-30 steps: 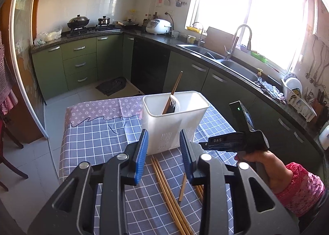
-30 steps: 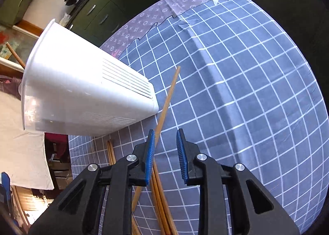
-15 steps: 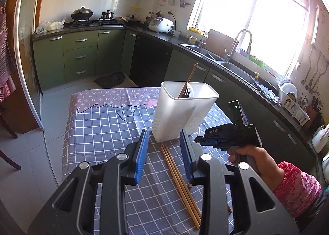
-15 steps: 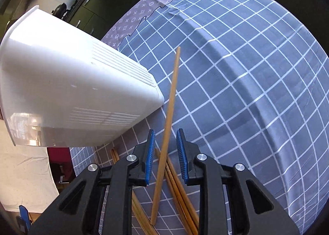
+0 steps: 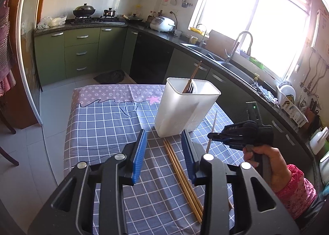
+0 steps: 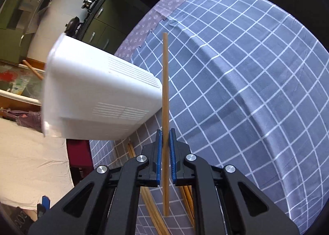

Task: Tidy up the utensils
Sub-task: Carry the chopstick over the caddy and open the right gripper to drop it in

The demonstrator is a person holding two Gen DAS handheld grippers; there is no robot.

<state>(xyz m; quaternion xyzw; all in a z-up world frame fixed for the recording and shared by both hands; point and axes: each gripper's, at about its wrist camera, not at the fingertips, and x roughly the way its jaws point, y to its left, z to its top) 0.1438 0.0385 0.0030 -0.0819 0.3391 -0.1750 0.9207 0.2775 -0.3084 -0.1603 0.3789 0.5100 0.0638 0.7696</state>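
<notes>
My right gripper (image 6: 163, 148) was clamped on one chopstick (image 6: 165, 99), lifted just beside the white holder (image 5: 185, 107). My left gripper (image 5: 164, 152) hung with jaws apart near the holder, above loose chopsticks (image 5: 181, 169). Next, I judged, came tipping this stick into the holder's top.

Bright daylight pours through the big window (image 5: 257, 19) over the sink (image 5: 213, 58). Green cabinets (image 5: 82, 51) line white-tiled walls, the floor (image 5: 51, 132) is pale tile, and a checked cloth covers the table (image 5: 102, 123).
</notes>
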